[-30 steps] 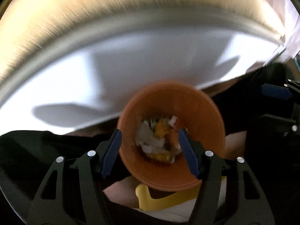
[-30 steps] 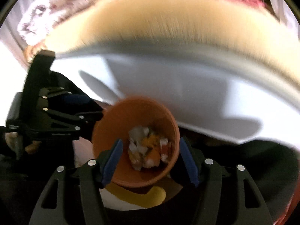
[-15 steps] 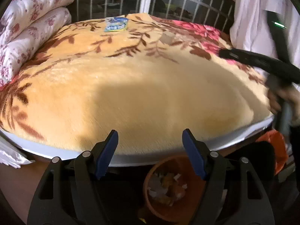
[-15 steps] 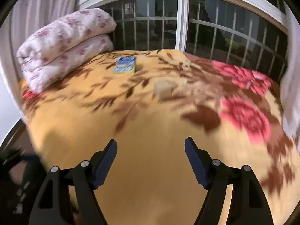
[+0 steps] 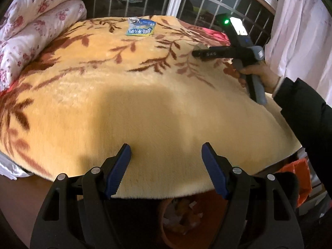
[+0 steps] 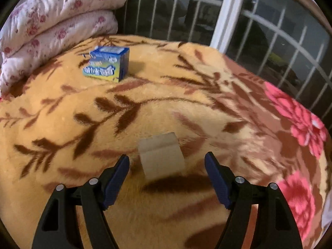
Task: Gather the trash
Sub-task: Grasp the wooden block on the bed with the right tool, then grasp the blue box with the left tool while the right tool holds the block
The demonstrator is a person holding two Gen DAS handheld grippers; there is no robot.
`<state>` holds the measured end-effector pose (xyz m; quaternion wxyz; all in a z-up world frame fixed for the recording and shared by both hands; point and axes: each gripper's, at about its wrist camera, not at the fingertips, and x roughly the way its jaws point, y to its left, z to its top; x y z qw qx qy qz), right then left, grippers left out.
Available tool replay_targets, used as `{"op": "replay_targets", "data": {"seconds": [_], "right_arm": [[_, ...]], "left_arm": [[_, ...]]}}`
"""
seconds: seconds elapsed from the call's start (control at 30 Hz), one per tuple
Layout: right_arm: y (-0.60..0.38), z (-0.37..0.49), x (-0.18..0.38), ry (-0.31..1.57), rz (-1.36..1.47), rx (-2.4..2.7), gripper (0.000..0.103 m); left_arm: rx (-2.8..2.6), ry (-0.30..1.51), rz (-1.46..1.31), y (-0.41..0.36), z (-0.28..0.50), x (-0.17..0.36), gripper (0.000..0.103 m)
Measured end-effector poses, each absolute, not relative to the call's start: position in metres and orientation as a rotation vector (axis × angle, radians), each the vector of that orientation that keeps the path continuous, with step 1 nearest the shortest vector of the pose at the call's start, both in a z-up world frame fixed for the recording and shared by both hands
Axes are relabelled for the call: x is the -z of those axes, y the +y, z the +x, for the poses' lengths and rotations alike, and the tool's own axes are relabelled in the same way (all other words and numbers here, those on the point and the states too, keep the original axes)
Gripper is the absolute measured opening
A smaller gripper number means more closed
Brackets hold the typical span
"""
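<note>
With both jaws spread and empty, the right gripper is aimed at a cardboard scrap low in centre frame, which could be pushed into the plush blanket and missed if closed on too shallowly.

Blanket open between cardboard piece, blue carton.

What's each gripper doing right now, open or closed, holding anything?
Left gripper: open, holding nothing.
Right gripper: open, holding nothing, cardboard piece ahead between its fingers.
</note>
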<state>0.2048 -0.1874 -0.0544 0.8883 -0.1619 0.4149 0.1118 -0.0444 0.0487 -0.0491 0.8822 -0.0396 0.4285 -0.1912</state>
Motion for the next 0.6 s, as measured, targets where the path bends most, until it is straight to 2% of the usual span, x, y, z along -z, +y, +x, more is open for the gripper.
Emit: {"op": "replay_targets", "data": {"seconds": [0.03,0.07,0.2,0.4,0.6], "right_arm": [[-0.188,0.21,0.059,0.891,-0.323,-0.253,0.044],[-0.189,0.211,0.06,0.901,-0.302,-0.269,0.039],[-0.192,0.192,0.048,0.875,-0.207,-0.266,0.038],[-0.209,0.101,0.022,0.762,0.043,-0.183,0.038],[-0.248,0.069,0.023,0.64,0.266,-0.084,0.038]], "left_arm": [[0.396,0.889,-0.079,0.047,-0.042,0.047,0.069],[0.396,0.888,-0.079,0.046,-0.04,0.046,0.069],[0.391,0.892,-0.096,0.043,-0.031,0.043,0.069],[0.367,0.843,-0.108,0.038,0.012,0.022,0.069],[0.27,0.793,-0.043,0.022,0.121,0.005,0.069]]}}
